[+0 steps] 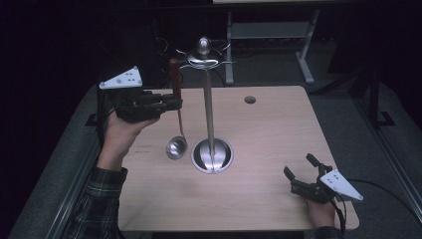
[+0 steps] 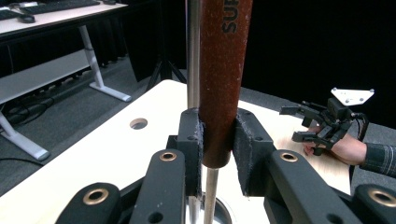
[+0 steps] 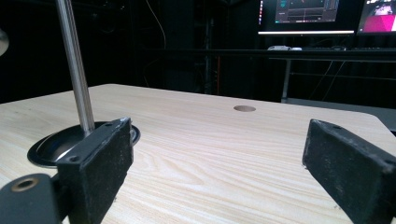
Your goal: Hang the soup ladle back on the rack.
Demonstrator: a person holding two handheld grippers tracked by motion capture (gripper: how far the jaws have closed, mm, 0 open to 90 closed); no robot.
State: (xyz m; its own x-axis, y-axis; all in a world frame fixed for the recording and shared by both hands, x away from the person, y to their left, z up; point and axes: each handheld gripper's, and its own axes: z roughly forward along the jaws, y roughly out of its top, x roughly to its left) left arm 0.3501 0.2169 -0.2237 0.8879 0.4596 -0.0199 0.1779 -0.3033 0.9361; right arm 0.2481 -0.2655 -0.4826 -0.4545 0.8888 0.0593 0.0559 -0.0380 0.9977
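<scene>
- The left tool (image 1: 171,102) is held raised at about ten o'clock over the surface, the hand (image 1: 124,130) beneath it and a plaid sleeve (image 1: 97,204) reaching in from the bottom edge; its jaws are clamped on the brown handle of a ladle (image 2: 223,79).
- The right tool (image 1: 301,172) rests low at about four o'clock near the surface's corner, jaws spread wide apart with nothing between them.
- The surface (image 1: 268,134) is pale wood-grain with a round hole (image 1: 250,99) toward twelve o'clock; the room beyond is dark, with desk legs behind and lit monitors (image 3: 306,14) in the right gripper view.
- The ladle hangs upright from the left tool, its steel bowl (image 1: 176,148) low over the surface, just at nine o'clock of the round base of the utensil stand (image 1: 212,155), whose pole rises at centre to hooks on top.
</scene>
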